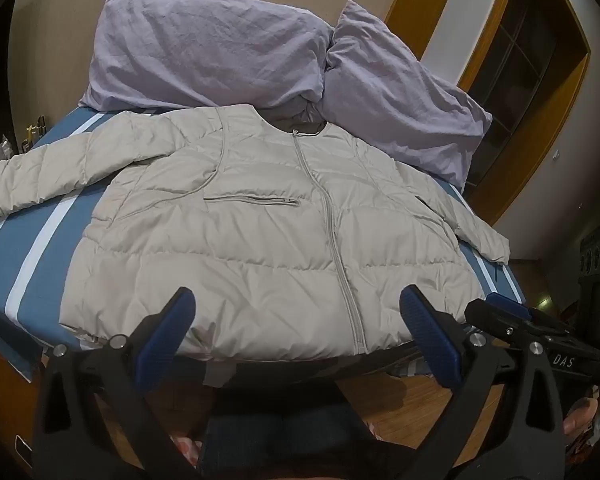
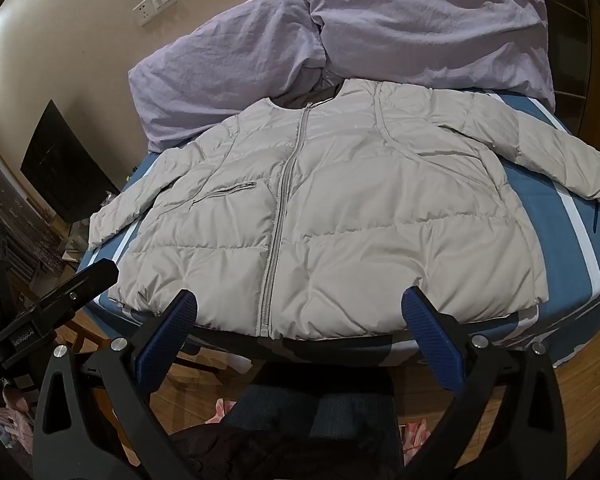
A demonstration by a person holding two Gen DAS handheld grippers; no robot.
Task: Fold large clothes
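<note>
A light grey puffer jacket [image 1: 260, 232] lies flat and zipped on the bed, front up, collar away from me, both sleeves spread out. It also shows in the right wrist view [image 2: 340, 208]. My left gripper [image 1: 296, 312] is open and empty, hovering just short of the jacket's hem. My right gripper [image 2: 300, 312] is open and empty, also at the hem near the zipper's lower end. The right gripper shows at the right edge of the left wrist view [image 1: 512, 320], and the left gripper at the left edge of the right wrist view [image 2: 80, 284].
The bed has a blue sheet with white stripes [image 1: 28, 264]. Two purple pillows [image 1: 204, 44] [image 1: 400, 92] lie beyond the collar. Wooden floor [image 1: 412, 404] and the person's legs [image 2: 312, 412] are below the bed edge. A wall socket [image 2: 154, 4] is on the wall.
</note>
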